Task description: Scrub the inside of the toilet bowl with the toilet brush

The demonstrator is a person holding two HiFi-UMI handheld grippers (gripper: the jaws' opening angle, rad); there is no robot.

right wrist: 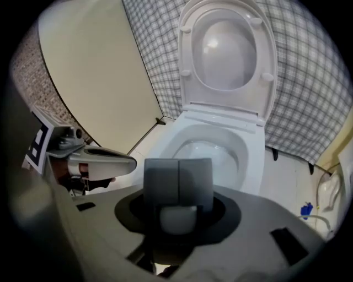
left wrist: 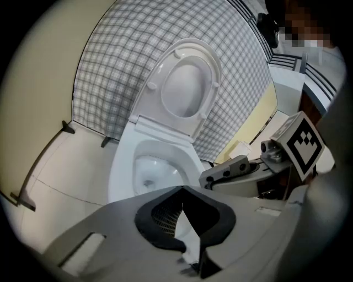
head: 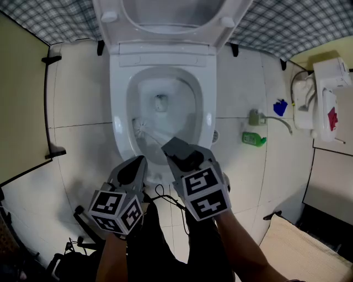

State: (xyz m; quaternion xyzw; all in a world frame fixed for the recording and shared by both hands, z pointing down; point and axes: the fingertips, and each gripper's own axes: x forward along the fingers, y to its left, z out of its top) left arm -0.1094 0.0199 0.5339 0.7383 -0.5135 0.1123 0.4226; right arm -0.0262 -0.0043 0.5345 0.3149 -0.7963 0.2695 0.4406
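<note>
The right tool [head: 175, 148] is clamped on the upper end of the toilet brush [head: 144, 130]; its own view shows the two grey pads side by side over a pale rounded piece, apparently the handle seen end-on. The left tool [head: 137, 161] hangs beside it at the bowl's 6 o'clock, jaws together with nothing between them. The brush's slim white handle slants down from the right tool into the toilet bowl [head: 118, 110], and its bristle head lies against the inner wall at about 8 o'clock, apart from the drain at the centre. I'd judge the brush light and stiff in the shaft with springy bristles; a high grip on the handle suits it, though smooth plastic may twist under scrubbing pressure. The bowl is glossy white ceramic, oval, with the lid [head: 165, 16] raised at 12 o'clock. Pale floor tiles [head: 77, 93] surround it, with a green bottle [head: 253, 139] at 3 o'clock.
</note>
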